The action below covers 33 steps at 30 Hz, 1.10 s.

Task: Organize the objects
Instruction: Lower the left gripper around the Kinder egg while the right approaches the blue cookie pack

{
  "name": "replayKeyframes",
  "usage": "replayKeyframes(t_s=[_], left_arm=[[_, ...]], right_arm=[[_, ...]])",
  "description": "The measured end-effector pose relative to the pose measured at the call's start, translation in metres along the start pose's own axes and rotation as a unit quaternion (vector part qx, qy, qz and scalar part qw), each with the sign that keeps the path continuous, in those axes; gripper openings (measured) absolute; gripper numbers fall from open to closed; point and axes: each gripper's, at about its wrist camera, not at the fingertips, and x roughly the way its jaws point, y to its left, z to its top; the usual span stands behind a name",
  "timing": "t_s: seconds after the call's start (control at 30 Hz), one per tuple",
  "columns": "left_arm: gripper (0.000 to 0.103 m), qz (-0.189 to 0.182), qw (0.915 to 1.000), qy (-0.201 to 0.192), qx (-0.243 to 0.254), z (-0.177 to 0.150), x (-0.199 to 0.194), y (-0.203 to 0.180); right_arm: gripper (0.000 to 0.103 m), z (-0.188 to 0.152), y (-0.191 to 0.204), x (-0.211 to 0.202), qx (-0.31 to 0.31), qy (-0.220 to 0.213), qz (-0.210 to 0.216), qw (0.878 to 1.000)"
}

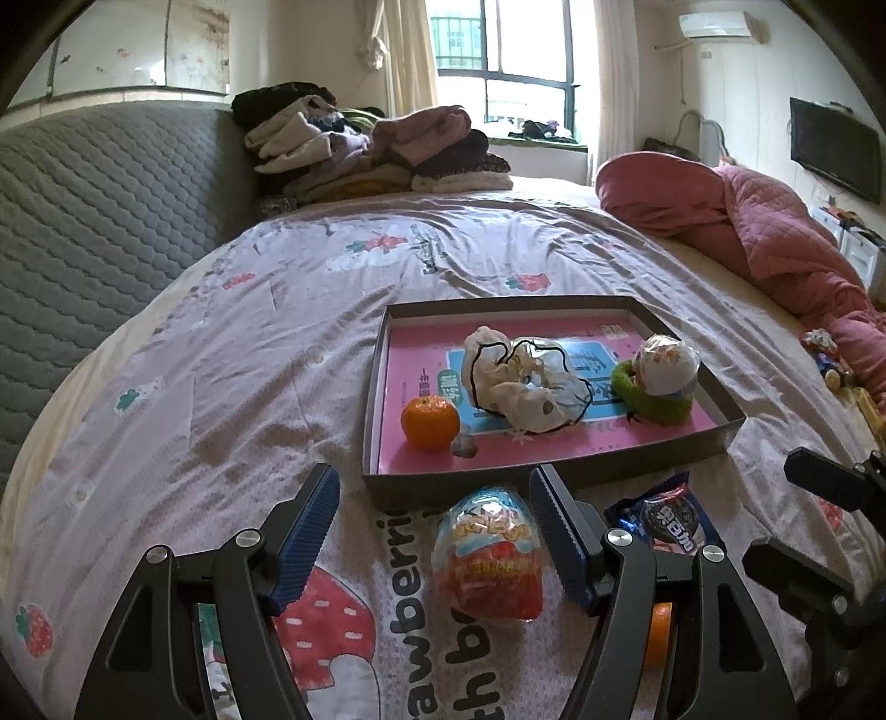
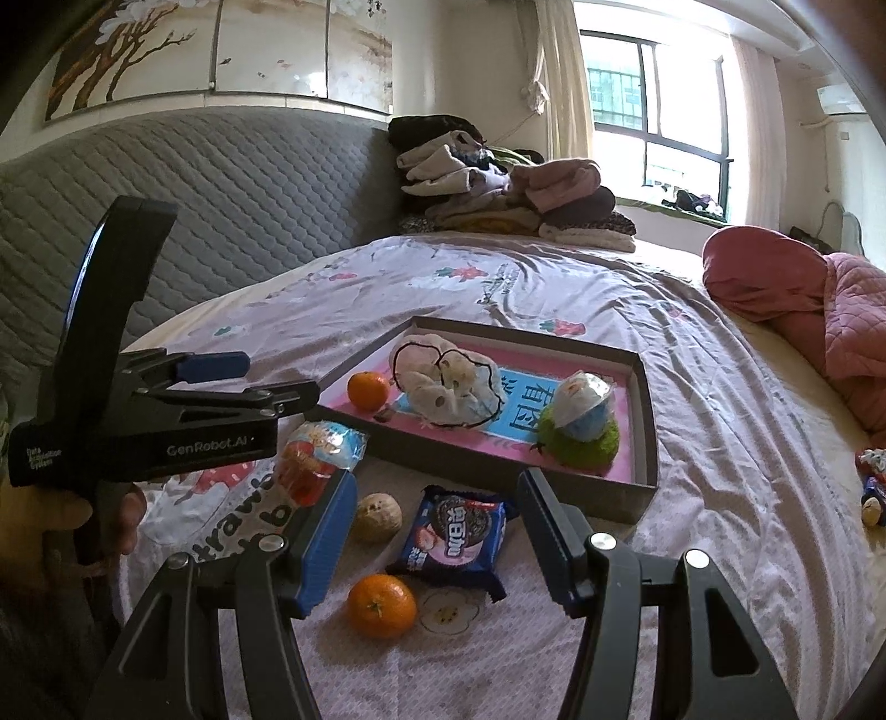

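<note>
Left gripper [image 1: 434,531] fingers spread, toy egg [image 1: 490,559] between them, untouched, on bedsheet [image 1: 221,360] just before tray [image 1: 382,376]. Right gripper [image 2: 437,537] fingers spread over cookie pack [image 2: 462,529], no contact. Orange [image 2: 382,605] and walnut [image 2: 378,518] beside pack. Tray holds orange, scrunchie [image 1: 520,382], second egg on green ring [image 1: 653,401].

bg: folded clothes [image 1: 376,149] | pink quilt [image 1: 764,232] | wall TV [image 1: 833,147] | window [image 1: 526,50]

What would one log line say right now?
left gripper open over egg | right gripper open over cookies | tray partly filled
</note>
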Motion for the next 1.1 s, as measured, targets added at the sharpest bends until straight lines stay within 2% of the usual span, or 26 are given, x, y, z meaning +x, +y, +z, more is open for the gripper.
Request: replayKeyframes(t_s=[1.1], left_arm=[[0.073,-0.01,0.999,0.039,0.019,-0.014,0.015,-0.01]], right_arm=[[0.06,-0.031,0.015,0.014,-0.002,0.059,0.021,0.998]])
